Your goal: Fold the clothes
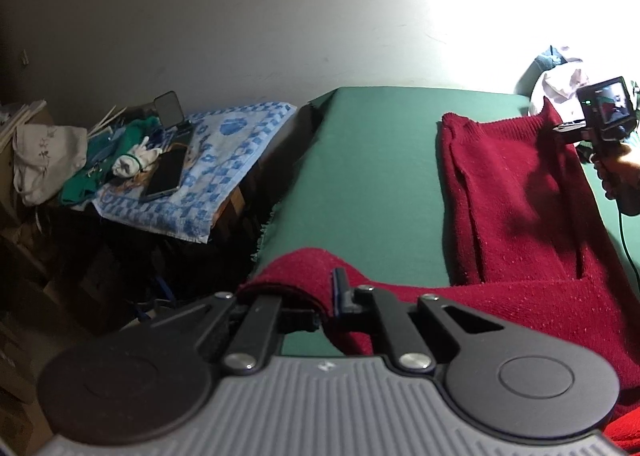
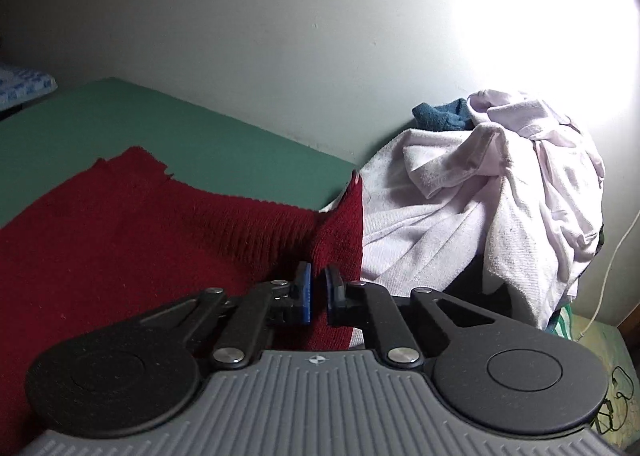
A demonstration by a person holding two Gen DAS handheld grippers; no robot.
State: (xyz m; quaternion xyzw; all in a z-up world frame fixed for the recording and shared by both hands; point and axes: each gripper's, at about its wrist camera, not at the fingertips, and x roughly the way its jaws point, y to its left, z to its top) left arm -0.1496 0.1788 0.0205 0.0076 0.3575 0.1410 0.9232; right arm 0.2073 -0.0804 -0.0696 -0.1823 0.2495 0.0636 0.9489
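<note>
Here, read from left to right:

Side clutter: a blue-and-white towel (image 1: 208, 171) lies over a low stand beside the counter, with a dark phone (image 1: 166, 173) on it; its pattern is too small to read as writing.

Left claw (image 1: 332, 304): clamped together on a bunched edge of the red sweater (image 1: 516, 191), at the near edge of the green counter (image 1: 372, 159).

Red sweater: spread flat across the green counter, one end in each claw, partly doubled over itself in the left wrist view.

Handling: a knit, so judged soft, limp and stretchy with some weight; it will sag between the grips and cling to the cloth cover rather than slide.

Where to hold: the ribbed hem and corners look firmest; a pinch in mid-panel would likely just pull the knit out of shape.

Right claw (image 2: 318, 294): drawn together on an upright corner of the sweater; the pads seem to press it, though the fold hides the contact.

Laundry pile (image 2: 500, 183): pale lilac garments heaped just beside that corner, a teal piece behind.

Writing: none legible anywhere; only a small emblem on each claw body.
</note>
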